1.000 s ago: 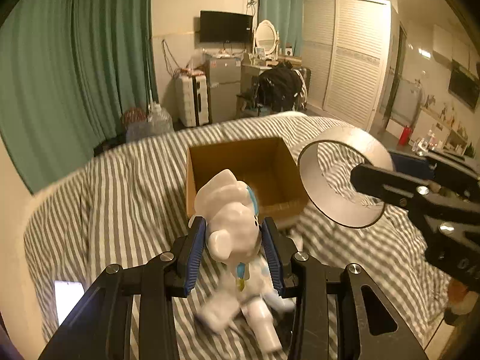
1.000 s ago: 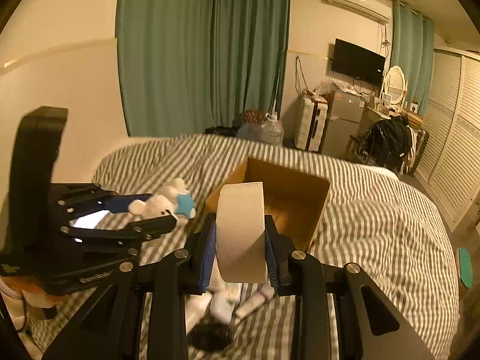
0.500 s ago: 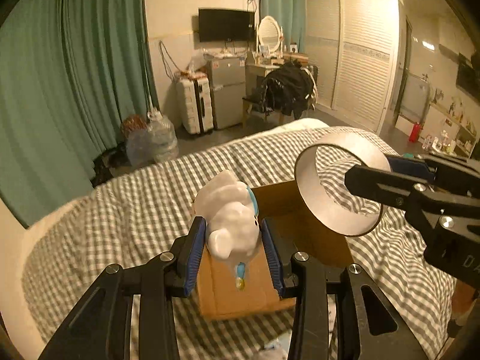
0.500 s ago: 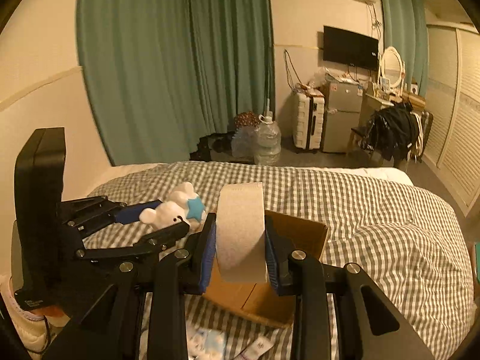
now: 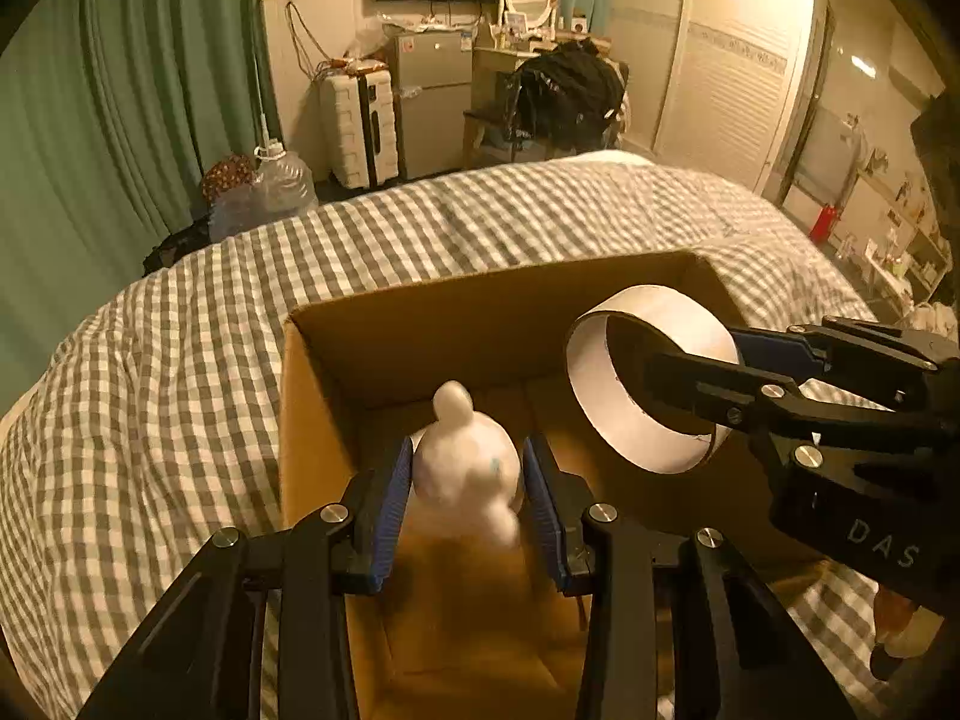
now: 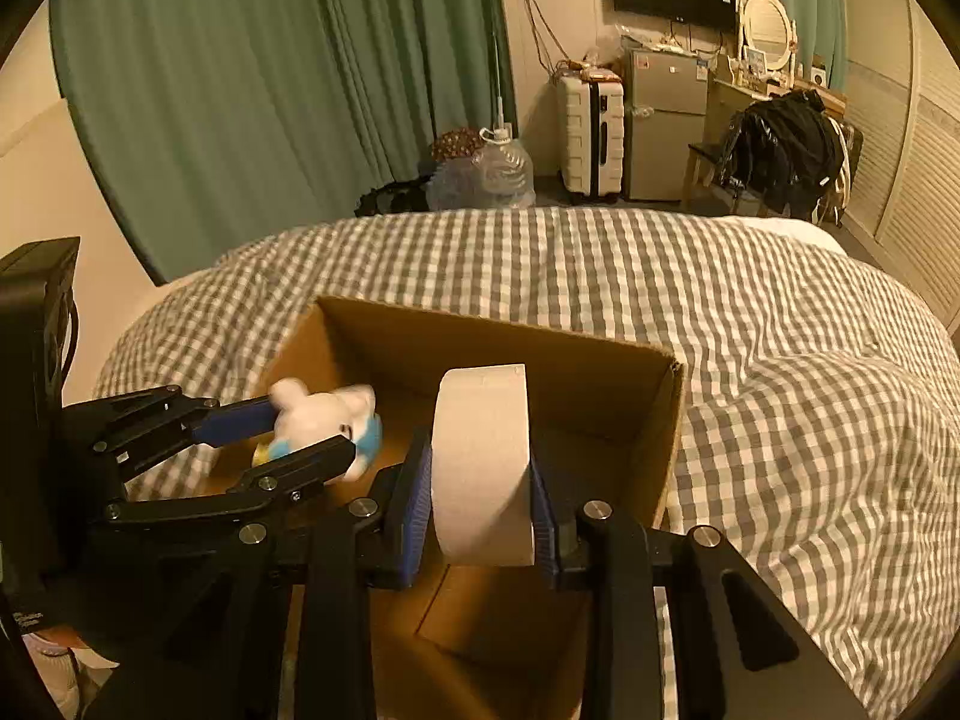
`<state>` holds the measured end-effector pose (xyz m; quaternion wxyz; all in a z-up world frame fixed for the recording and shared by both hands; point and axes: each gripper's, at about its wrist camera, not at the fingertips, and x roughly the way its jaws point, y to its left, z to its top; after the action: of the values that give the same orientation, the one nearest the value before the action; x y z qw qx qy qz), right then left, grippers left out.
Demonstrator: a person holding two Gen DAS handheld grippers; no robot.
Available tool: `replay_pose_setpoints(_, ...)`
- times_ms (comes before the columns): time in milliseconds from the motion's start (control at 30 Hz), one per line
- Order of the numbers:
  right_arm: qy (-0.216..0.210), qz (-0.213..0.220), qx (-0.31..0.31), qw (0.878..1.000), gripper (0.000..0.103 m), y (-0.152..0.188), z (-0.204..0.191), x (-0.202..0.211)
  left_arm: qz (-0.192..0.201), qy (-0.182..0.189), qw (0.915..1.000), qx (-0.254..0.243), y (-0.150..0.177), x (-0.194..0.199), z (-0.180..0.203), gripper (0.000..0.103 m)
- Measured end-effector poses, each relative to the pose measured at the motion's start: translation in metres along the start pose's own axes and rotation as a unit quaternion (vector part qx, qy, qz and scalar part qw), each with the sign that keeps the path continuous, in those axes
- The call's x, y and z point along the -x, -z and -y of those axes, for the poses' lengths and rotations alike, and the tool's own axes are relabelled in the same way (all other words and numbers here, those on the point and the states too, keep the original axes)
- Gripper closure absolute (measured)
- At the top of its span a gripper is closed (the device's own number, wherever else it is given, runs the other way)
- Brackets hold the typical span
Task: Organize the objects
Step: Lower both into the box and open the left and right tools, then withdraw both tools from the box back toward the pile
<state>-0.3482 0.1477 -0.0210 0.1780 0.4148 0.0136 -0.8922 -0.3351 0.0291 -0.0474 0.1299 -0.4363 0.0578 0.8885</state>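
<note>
An open cardboard box [image 5: 480,294] [image 6: 570,354] lies on the checked bedspread. My left gripper [image 5: 468,480] is shut on a white plush toy [image 5: 465,465] with blue trim and hangs inside the box mouth, near its left wall. In the right wrist view the same toy [image 6: 324,414] shows at the left, held between the left gripper's fingers [image 6: 300,462]. My right gripper [image 6: 480,480] is shut on a wide roll of tape [image 6: 483,462], held upright over the box. The roll [image 5: 636,408] also appears at the right of the left wrist view.
The grey-and-white checked bedspread [image 6: 780,390] surrounds the box. Beyond the bed stand green curtains [image 6: 270,90], a water jug [image 6: 504,171], a white suitcase [image 6: 591,126], a small fridge [image 6: 663,120] and a chair with a black bag [image 6: 780,138].
Both grippers have moved forward and down with their loads, from above the bedspread to inside the box mouth. The box now fills the lower part of both views.
</note>
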Motion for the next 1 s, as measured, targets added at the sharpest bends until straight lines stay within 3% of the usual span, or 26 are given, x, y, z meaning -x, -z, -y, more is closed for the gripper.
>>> replay_pose_setpoints(267, -0.002, -0.005, 0.000, 1.000, 0.072, -0.001, 0.011, -0.014, -0.002, -0.006, 0.9999, 0.013, -0.005, -0.020, 0.005, 0.062)
replay_pose_setpoints(333, -0.006, 0.003, -0.009, 1.000, 0.063, -0.002, 0.013, -0.006, 0.004, -0.012, 0.9998, 0.014, -0.009, -0.009, 0.008, 0.052)
replay_pose_setpoints(400, -0.009, 0.020, -0.020, 1.000, 0.044, -0.007, 0.014, 0.010, 0.017, -0.025, 0.9995, 0.011, -0.015, 0.005, 0.012, 0.035)
replay_pose_setpoints(467, 0.000, 0.039, -0.022, 0.999, 0.037, -0.012, 0.012, 0.030, 0.040, -0.036, 0.9985, 0.010, -0.019, 0.030, 0.014, 0.019)
replay_pose_setpoints(633, 0.041, 0.088, -0.008, 0.995, 0.030, -0.030, -0.003, 0.097, 0.068, -0.039, 0.9965, 0.027, -0.032, 0.095, 0.015, 0.017)
replay_pose_setpoints(767, 0.074, 0.147, 0.013, 0.986, 0.014, -0.035, -0.027, 0.168, 0.098, -0.040, 0.9936, 0.039, -0.034, 0.157, 0.017, 0.011)
replay_pose_setpoints(1000, 0.119, 0.200, 0.024, 0.972, 0.004, -0.035, -0.069, 0.275, 0.170, -0.083, 0.9819, 0.014, -0.032, 0.272, 0.031, 0.002)
